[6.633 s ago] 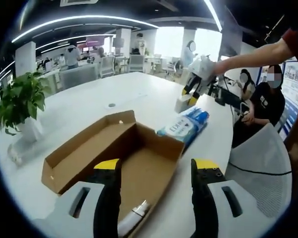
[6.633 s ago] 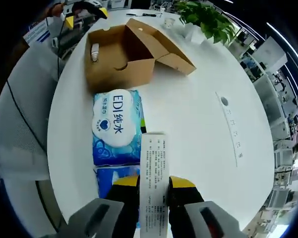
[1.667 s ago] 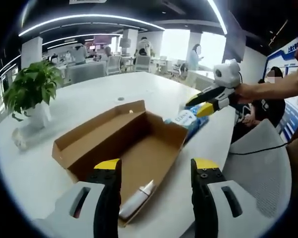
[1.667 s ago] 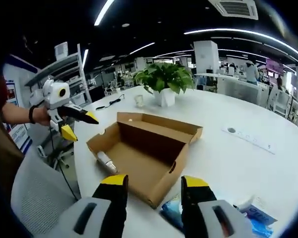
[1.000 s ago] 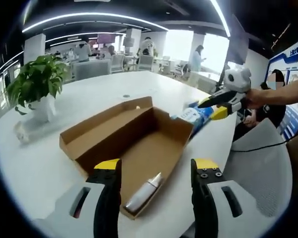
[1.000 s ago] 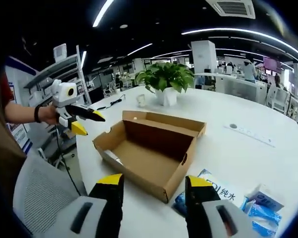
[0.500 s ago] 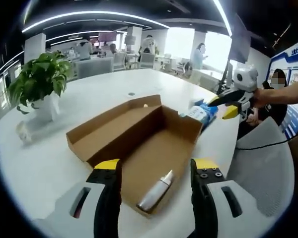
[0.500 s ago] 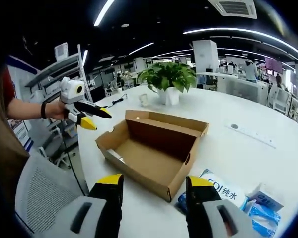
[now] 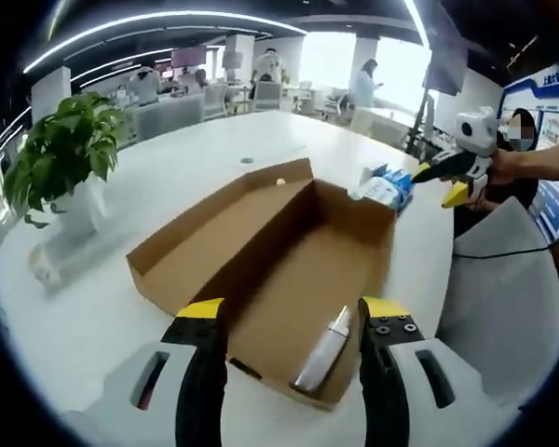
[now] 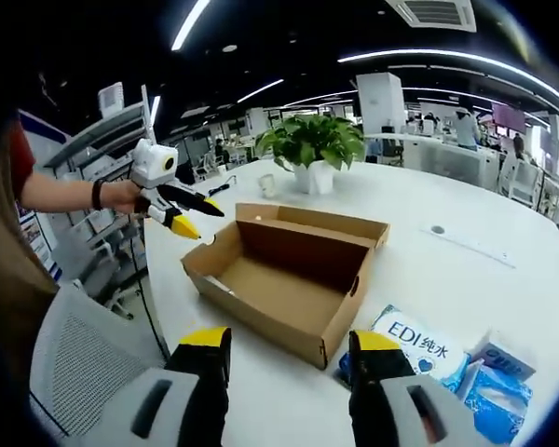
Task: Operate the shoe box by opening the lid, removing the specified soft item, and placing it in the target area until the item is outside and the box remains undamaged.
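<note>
The cardboard box (image 9: 289, 251) lies open on the white table (image 9: 102, 307), its lid folded flat behind. A small white tube (image 9: 322, 349) rests inside against the near wall. The blue wipes pack (image 10: 415, 354) lies outside, just beside the box, partly hidden by a jaw. The left tool (image 9: 284, 326) and right tool (image 10: 284, 349) both stand apart, empty.

The shoe box (image 9: 289, 251) is plain brown cardboard on a white counter (image 9: 93, 307), with a silvery white bottle (image 9: 322, 350) inside. The wipes pack (image 10: 417, 355) is blue and white with blue lettering; each claw (image 9: 289, 317) is yellow-tipped over black and grey.
</note>
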Tool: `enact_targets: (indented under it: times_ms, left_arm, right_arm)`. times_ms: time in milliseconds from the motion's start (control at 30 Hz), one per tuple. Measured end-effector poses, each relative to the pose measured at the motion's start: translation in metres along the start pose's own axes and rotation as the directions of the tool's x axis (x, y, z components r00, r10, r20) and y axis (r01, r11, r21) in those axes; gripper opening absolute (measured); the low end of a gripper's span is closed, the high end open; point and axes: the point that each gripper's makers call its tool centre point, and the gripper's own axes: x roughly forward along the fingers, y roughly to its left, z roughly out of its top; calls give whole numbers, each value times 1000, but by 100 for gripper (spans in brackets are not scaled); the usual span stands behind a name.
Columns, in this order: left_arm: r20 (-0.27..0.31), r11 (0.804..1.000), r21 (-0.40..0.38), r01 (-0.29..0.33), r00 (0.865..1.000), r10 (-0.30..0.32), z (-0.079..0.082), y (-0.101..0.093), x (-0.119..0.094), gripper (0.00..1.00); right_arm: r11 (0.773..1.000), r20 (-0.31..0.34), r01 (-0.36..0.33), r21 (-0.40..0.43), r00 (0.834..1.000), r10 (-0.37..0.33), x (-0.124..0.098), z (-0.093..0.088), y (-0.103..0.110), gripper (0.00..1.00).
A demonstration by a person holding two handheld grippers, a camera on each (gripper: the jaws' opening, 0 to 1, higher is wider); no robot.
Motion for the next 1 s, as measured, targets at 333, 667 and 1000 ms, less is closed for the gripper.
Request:
enact_targets:
  times_ms: [333, 667, 1000]
  left_arm:
    - [-153, 977, 186, 108, 985, -80, -12, -6, 30, 57]
    - [-307, 923, 285, 258, 937, -167, -36, -20, 50, 58]
    - [-414, 897, 287, 337, 888, -201, -65, -21, 66, 58]
  right_arm:
    - [1000, -4, 22, 20, 1000, -22, -11, -7, -4, 49]
    - [998, -12, 42, 40, 999, -41, -19, -16, -6, 49]
    - [996, -18, 62, 62, 998, -61, -26, -22, -10, 49]
